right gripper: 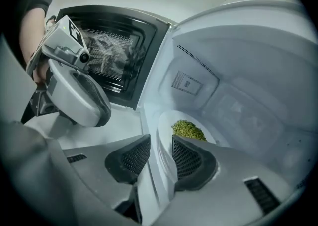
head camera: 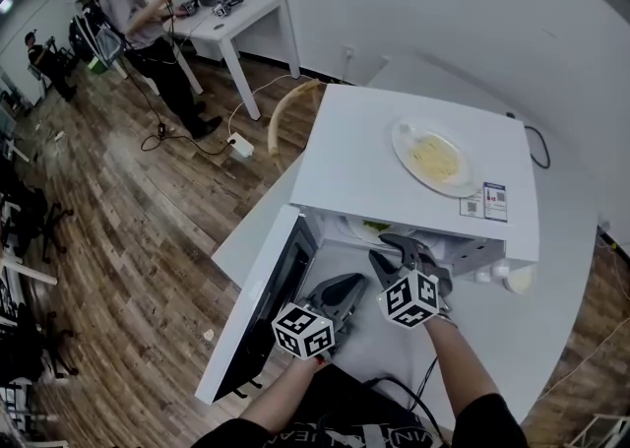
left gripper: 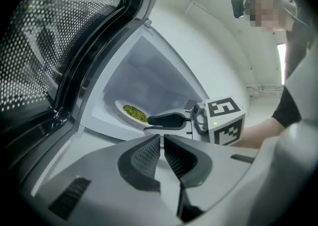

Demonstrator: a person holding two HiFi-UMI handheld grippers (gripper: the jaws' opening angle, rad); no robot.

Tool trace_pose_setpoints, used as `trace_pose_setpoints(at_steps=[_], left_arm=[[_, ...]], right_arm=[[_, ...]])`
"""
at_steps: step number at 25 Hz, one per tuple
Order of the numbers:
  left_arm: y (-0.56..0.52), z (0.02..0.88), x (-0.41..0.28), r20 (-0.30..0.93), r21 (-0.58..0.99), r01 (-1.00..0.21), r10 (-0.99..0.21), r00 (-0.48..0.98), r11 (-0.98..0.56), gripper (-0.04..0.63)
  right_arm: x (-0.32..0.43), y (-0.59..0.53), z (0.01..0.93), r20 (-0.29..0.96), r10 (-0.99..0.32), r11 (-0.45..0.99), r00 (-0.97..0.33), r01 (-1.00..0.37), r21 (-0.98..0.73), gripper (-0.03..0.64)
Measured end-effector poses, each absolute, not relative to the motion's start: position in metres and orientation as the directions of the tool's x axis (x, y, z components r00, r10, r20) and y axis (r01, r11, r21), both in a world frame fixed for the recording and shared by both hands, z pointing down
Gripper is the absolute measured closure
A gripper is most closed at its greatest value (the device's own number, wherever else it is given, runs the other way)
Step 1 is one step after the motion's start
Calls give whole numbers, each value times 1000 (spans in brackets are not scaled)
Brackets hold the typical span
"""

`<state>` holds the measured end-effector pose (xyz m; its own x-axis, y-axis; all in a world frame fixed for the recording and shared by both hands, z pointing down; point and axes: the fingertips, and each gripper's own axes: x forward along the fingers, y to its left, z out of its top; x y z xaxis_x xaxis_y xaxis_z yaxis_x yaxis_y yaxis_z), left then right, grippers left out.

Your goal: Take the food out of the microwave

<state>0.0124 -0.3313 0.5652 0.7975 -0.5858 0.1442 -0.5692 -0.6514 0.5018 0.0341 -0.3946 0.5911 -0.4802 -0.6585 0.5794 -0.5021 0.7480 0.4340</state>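
The white microwave stands with its door swung open to the left. Inside lies a white plate with a heap of green food; the plate also shows in the left gripper view. My right gripper reaches into the opening. It is open, with the plate's near rim between its jaws and a gap showing at the left pad. In the head view the right gripper sits at the cavity mouth. My left gripper is shut on nothing, level, just in front of the door and cavity.
A second plate of pale yellow food rests on the microwave's top. A small pale round object sits by its front right corner. A person stands at a white desk far left, with cables and a power strip on the wooden floor.
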Motion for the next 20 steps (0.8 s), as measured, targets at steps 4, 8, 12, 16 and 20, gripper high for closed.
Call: trace_pose_setpoints(at_steps=[4,8,12,16,20], left_arm=[[-333,566,11,142,502,-570,-588,796,-651,577],[-333,570,11,146,536,-560,-584,799,-633,577],[-334,572,15,146,585,-536,-572,808,-609,577],[-332,573,24,144,613,-506,-544,827,-607,575],[-330,575,32,131,662,-470,-527,840,-584,490]], right_arm=[[35,-401,596,584,-687,724,-433,-478,498,498],[37,-402,593,561,-715,698,-417,-469,541,507],[38,-395,591,543,-726,688,-423,-443,575,529],[42,-386,590,534,-727,686,-431,-431,586,534],[47,-377,589,523,-733,679,-435,-432,593,534]])
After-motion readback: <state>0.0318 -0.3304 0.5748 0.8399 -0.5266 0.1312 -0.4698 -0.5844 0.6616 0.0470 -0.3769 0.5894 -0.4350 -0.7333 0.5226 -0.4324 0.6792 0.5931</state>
